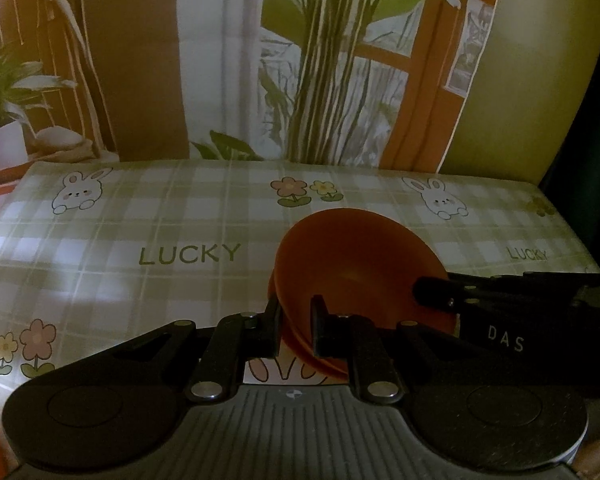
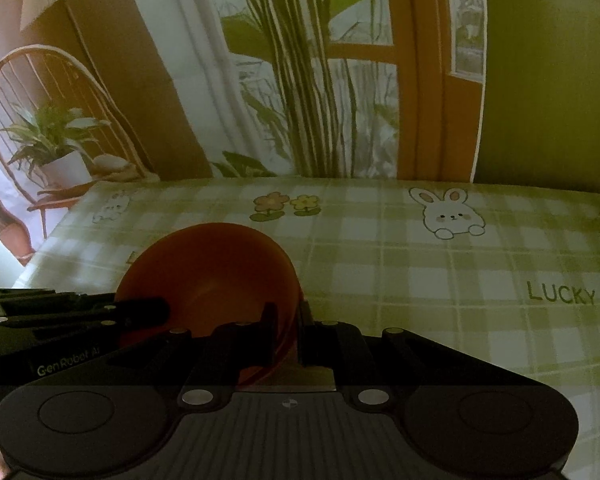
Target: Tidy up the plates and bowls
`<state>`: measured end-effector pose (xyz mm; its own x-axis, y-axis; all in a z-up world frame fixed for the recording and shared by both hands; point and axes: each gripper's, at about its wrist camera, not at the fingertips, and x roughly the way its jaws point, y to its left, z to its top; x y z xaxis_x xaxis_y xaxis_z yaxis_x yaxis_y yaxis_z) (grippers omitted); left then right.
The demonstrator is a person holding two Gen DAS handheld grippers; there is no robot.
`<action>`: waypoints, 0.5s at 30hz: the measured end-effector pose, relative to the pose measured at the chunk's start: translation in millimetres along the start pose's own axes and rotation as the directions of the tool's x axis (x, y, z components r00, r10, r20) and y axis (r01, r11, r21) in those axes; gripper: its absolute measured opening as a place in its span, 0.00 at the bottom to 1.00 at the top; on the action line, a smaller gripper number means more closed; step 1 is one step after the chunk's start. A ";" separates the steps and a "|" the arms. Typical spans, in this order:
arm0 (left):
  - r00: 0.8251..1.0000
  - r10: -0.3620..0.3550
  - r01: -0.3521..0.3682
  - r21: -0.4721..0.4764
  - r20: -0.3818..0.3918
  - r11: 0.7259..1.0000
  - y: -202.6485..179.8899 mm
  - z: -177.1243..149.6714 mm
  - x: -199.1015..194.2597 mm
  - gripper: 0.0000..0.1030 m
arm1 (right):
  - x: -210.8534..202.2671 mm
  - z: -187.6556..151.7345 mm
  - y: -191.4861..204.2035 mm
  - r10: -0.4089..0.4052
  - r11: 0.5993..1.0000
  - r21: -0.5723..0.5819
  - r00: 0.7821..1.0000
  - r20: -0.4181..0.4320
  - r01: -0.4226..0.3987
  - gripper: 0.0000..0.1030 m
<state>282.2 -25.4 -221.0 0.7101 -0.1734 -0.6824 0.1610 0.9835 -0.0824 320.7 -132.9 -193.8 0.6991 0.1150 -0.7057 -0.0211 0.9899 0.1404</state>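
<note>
Checked tablecloth (image 1: 140,280); 2 hand-held grippers angled down, clamping orange bowl (image 1: 352,256) rim.

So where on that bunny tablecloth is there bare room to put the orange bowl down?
Nearly everywhere: the checked tablecloth is bare around the left LUCKY print and, in the right view, between the bunny and the right LUCKY. It is crowded only at the orange bowl, clamped by both hand-held grippers.

The left gripper (image 1: 296,330) is matte black, with two flat square-ended fingers on linkage bars pinned by round silver screws. Behind these sit a grey ribbed body and two round black discs. The right gripper (image 2: 288,332) matches; its side reads "DAS", the left's "GenRobot AI".
</note>
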 end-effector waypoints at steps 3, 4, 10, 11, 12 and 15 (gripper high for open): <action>1.000 -0.002 0.002 -0.004 -0.002 1.000 -0.1 0.4 0.2 0.15 | 0.2 -1.0 -1.3 -0.005 1.000 0.004 1.000 -0.006 0.005 0.12; 1.000 -0.003 0.003 -0.005 -0.003 1.000 0.2 0.6 0.7 0.15 | 0.4 -1.0 -1.4 -0.007 1.000 0.006 1.000 -0.007 0.007 0.12; 1.000 0.019 -0.019 -0.030 -0.005 0.999 4.9 2.0 -0.2 0.35 | -5.5 -1.1 -3.4 -0.014 1.000 0.015 1.000 0.002 0.014 0.16; 1.000 0.022 -0.022 -0.034 -0.006 0.999 5.6 2.5 -0.8 0.35 | -7.1 -1.1 -3.3 -0.014 1.000 0.017 1.000 0.004 0.014 0.16; 1.000 0.023 -0.024 -0.040 -0.006 0.999 6.6 3.3 -2.1 0.35 | -9.0 -0.8 -3.2 -0.014 1.000 0.020 1.000 0.007 0.013 0.16; 1.000 0.024 -0.023 -0.051 0.007 0.998 10.3 6.3 -11.3 0.35 | -16.8 0.7 -2.0 -0.005 1.000 0.027 1.000 0.019 0.004 0.16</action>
<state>280.1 -13.6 -209.5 0.7184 -0.1504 -0.6792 0.1089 0.9886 -0.1037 309.5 -136.9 -181.7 0.7125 0.1087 -0.6932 0.0009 0.9878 0.1559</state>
